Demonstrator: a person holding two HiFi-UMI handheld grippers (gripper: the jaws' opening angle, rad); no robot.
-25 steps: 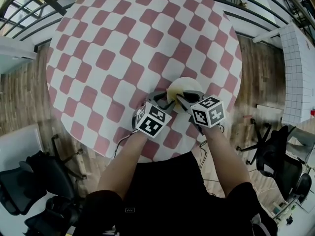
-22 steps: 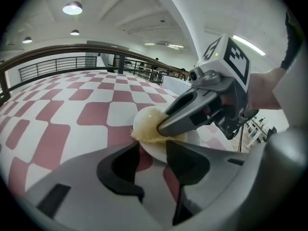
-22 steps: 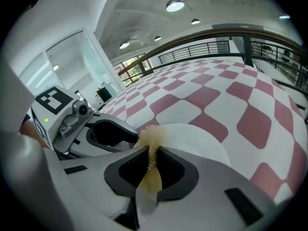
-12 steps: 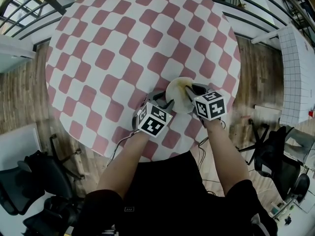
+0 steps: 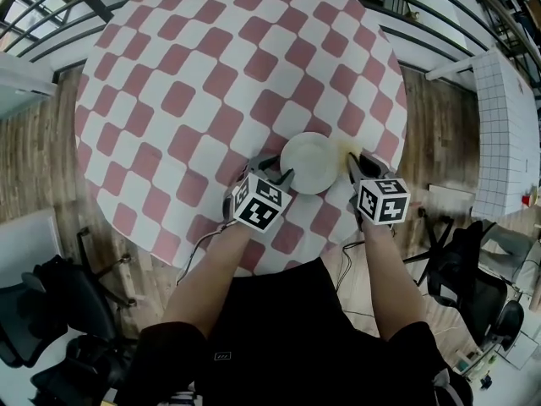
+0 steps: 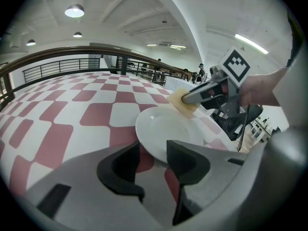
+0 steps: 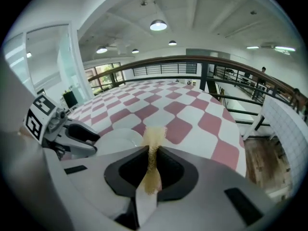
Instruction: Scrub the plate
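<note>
A round white plate (image 5: 309, 162) lies near the front edge of the red-and-white checked table (image 5: 194, 74). My left gripper (image 5: 275, 174) is at the plate's left rim. In the left gripper view the rim of the plate (image 6: 163, 129) runs in between the jaws, and the left gripper (image 6: 154, 153) is shut on it. My right gripper (image 5: 355, 163) stands just right of the plate, shut on a thin yellow sponge (image 7: 154, 141). The sponge (image 6: 182, 100) touches the plate's far edge in the left gripper view.
The round table's front edge lies right below both grippers. Black office chairs stand on the wooden floor at the lower left (image 5: 51, 303) and lower right (image 5: 473, 286). A white gridded panel (image 5: 507, 125) stands at the right, and a railing (image 5: 34, 15) curves round the back.
My right gripper has moved the sponge from over the plate to its right rim. The plate's whole face shows now. The left gripper has stayed at the left rim.
</note>
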